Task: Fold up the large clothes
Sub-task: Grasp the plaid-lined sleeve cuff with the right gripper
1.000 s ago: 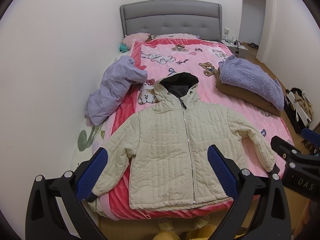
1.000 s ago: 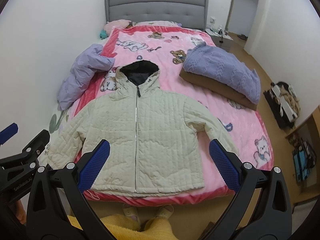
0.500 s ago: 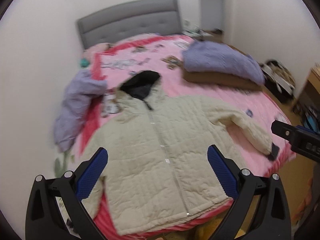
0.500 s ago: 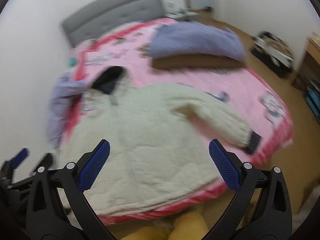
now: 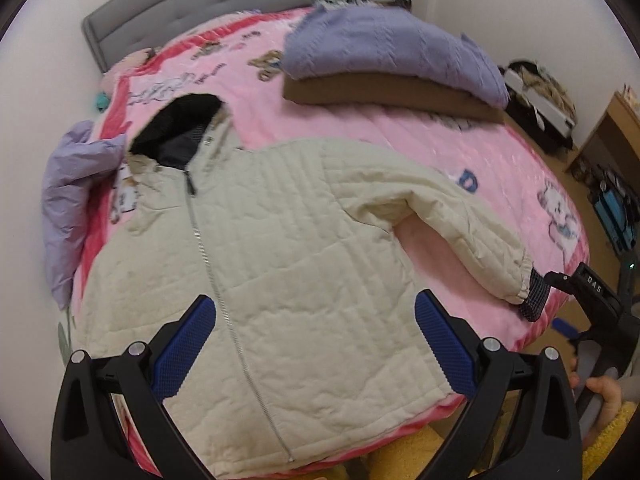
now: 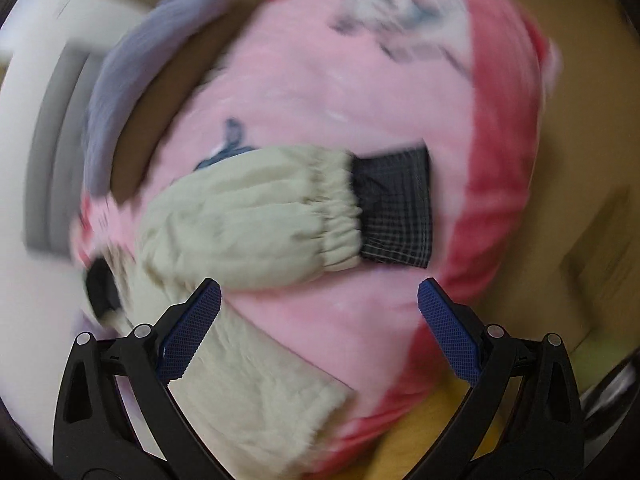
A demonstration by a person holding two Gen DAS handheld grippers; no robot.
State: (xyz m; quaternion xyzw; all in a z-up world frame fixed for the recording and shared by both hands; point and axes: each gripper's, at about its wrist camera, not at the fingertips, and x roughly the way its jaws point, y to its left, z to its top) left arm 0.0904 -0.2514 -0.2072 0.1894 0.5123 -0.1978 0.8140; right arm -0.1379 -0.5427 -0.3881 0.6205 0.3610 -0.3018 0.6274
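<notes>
Risk, as judged: the right gripper (image 6: 319, 328) is aimed at the sleeve end, and that view is heavily blurred, so a grab could close on the dark checked cuff (image 6: 394, 208) alone, or pinch the pink blanket (image 5: 400, 128) under it. Lifting the blanket would drag the whole jacket out of line. The quilted fabric looks puffy and probably springy, so a folded sleeve may slide back open. The hem hangs at the near edge of the bed; a pull toward the person could tip the jacket off.

Jaws: both grippers stand wide open and hold nothing. The left gripper (image 5: 316, 344) hovers over the lower front of the jacket, apart from it as far as can be told. The right gripper shows at the right edge of the left view, just beside the cuff; contact cannot be told.

Jacket (image 5: 280, 272): cream, quilted, hooded, zipped shut, lying face up and flat on the bed, hood (image 5: 180, 128) toward the headboard (image 5: 192, 4). One sleeve (image 5: 452, 220) is spread out to the side, its elastic end and cuff near the bed edge. The other sleeve is mostly out of view. No fold made yet.

Nearby, well apart: a purple and brown folded pile (image 5: 392, 64), a crumpled lilac garment (image 5: 68, 200).
</notes>
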